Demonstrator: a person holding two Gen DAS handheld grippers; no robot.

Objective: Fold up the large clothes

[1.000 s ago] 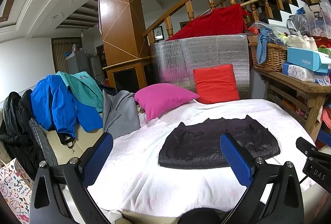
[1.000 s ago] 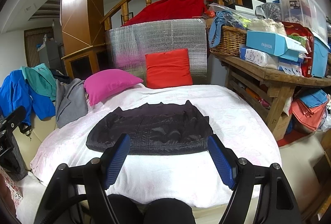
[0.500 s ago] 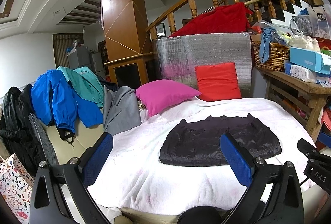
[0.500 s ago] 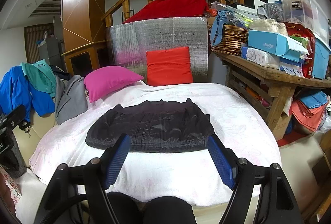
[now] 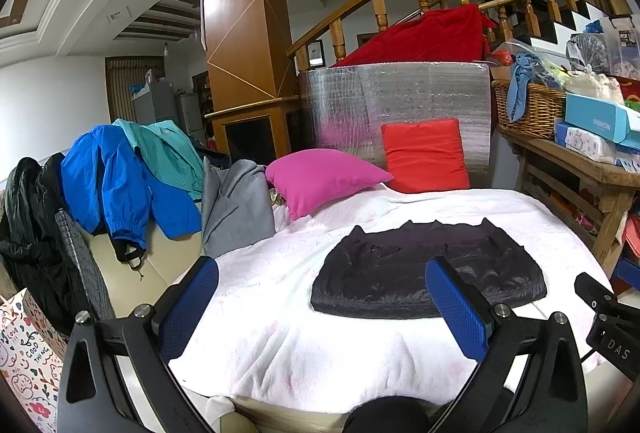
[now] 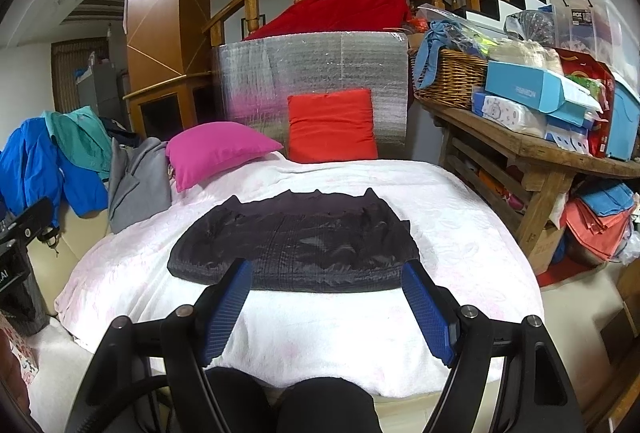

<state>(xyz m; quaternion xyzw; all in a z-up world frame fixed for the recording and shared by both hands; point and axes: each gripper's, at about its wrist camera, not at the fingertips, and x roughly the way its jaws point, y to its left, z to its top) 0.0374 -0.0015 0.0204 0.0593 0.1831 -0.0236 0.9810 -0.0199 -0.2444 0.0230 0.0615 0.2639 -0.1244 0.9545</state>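
Note:
A black quilted jacket (image 5: 428,273) lies folded flat on the white blanket of the bed (image 5: 280,333); it also shows in the right wrist view (image 6: 296,245). My left gripper (image 5: 320,297) is open and empty, held back from the bed's near edge, left of the jacket. My right gripper (image 6: 326,297) is open and empty, held before the jacket's near edge and apart from it. Unfolded clothes hang at the left: a blue jacket (image 5: 112,181), a teal shirt (image 5: 168,149), a grey garment (image 5: 236,205) and a black coat (image 5: 32,225).
A magenta pillow (image 5: 320,177) and a red cushion (image 5: 424,157) lie at the bed's head against a silver panel (image 5: 400,101). A wooden table (image 6: 536,161) with a basket (image 6: 452,77) and boxes stands right. A patterned paper bag (image 5: 28,361) stands at lower left.
Both grippers have drawn back slightly and tilted; the jacket sits a little farther off in both views. Nothing was grasped or released.

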